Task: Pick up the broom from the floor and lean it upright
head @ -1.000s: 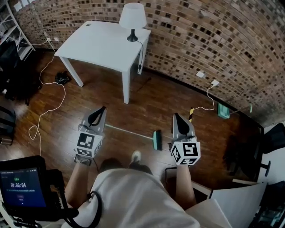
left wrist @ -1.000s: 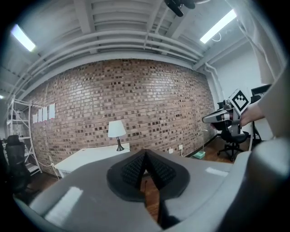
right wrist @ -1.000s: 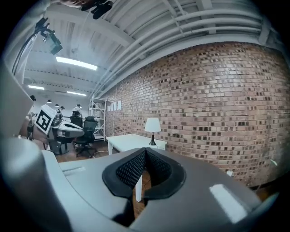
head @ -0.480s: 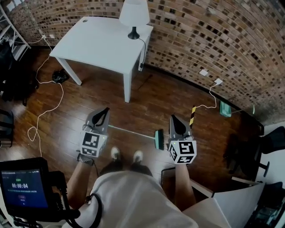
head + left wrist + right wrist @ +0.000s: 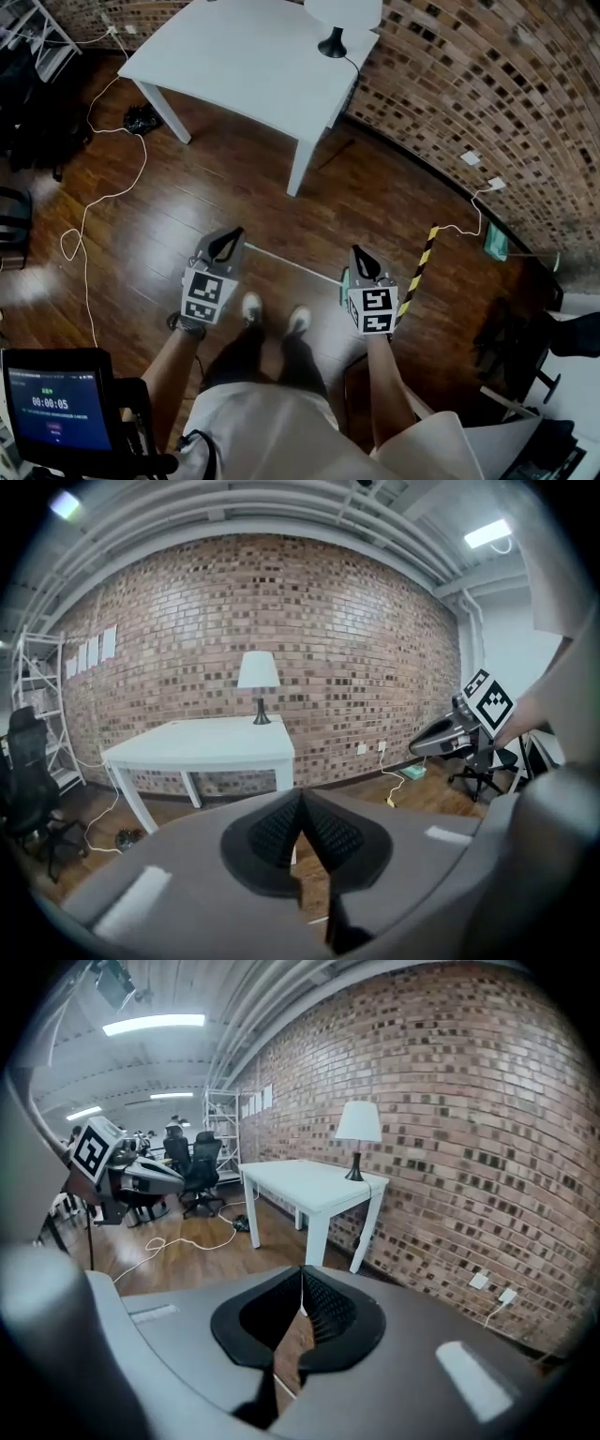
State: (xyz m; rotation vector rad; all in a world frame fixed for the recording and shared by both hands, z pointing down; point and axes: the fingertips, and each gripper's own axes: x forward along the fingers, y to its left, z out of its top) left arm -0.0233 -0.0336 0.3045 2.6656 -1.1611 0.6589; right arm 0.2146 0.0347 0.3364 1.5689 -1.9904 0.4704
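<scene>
The broom lies flat on the wooden floor, its thin pale handle running from my left gripper to the green head beside my right gripper. Both grippers hover above it and point forward and down. In the left gripper view the left gripper has its pads closed together on nothing. The right gripper has its pads still meeting at the tips as its jaws begin opening, with nothing between them. The right gripper hides part of the broom head.
A white table with a lamp stands against the brick wall ahead. A white cable loops over the floor at left. A yellow-black striped strip lies right of the broom. My shoes stand just behind the handle.
Both grippers have dropped toward the floor and now sit close over the broom. The person has bent forward, and both shoes have come into view behind the handle.
</scene>
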